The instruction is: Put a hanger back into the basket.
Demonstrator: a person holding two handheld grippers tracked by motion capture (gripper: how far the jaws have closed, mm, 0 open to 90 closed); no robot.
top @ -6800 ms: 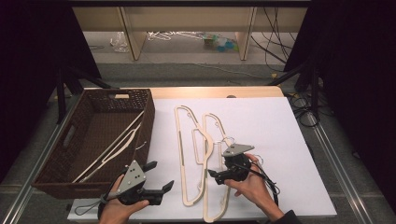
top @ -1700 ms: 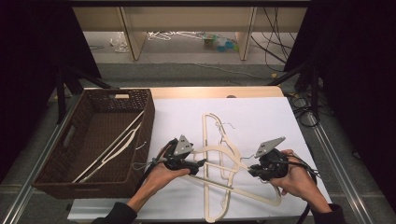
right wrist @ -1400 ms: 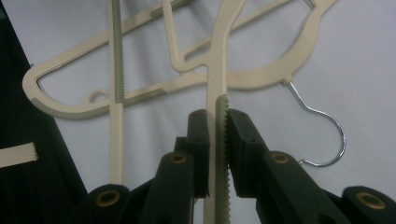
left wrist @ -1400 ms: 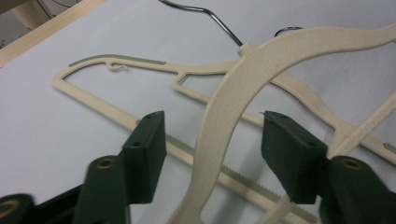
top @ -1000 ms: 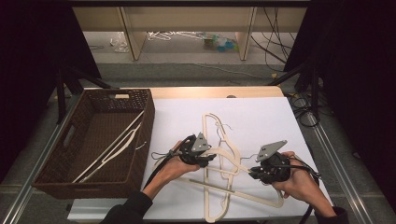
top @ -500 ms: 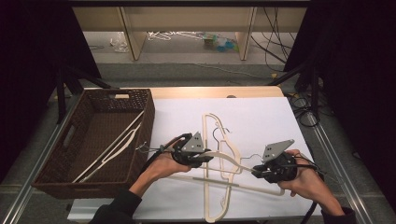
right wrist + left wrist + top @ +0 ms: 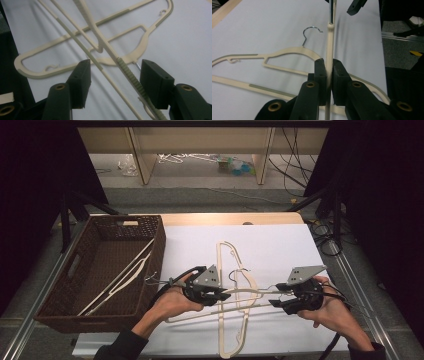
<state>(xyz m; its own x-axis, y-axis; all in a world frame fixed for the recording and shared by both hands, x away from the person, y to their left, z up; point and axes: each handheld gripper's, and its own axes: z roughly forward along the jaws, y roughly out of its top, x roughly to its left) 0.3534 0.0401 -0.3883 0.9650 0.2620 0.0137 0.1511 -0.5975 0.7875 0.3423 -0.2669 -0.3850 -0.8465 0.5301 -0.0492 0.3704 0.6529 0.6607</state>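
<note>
My left gripper [image 7: 225,296] is shut on a cream hanger [image 7: 250,291], held just above the white tabletop. Its jaws have just closed on the thin arm of that hanger [image 7: 329,45], pads pressed on both sides. My right gripper [image 7: 276,295] stands open at the hanger's other end. Its jaws have just been opening, and the ridged arm [image 7: 127,71] runs between them without touching the pads. My right gripper [image 7: 113,75] sits above a second cream hanger [image 7: 140,47]. That second hanger [image 7: 220,335] lies flat beneath the first, its chrome hook [image 7: 312,31] resting on the table.
A dark wicker basket [image 7: 159,240] stands at the table's left, with cream hangers [image 7: 120,280] lying inside. The white table surface [image 7: 280,250] extends beyond both hands. Table legs, cables and floor clutter lie past the far edge.
The left jaws have closed onto the hanger and that hand has drawn slightly nearer with it. The right jaws have opened off the hanger; the right hand stays put.
</note>
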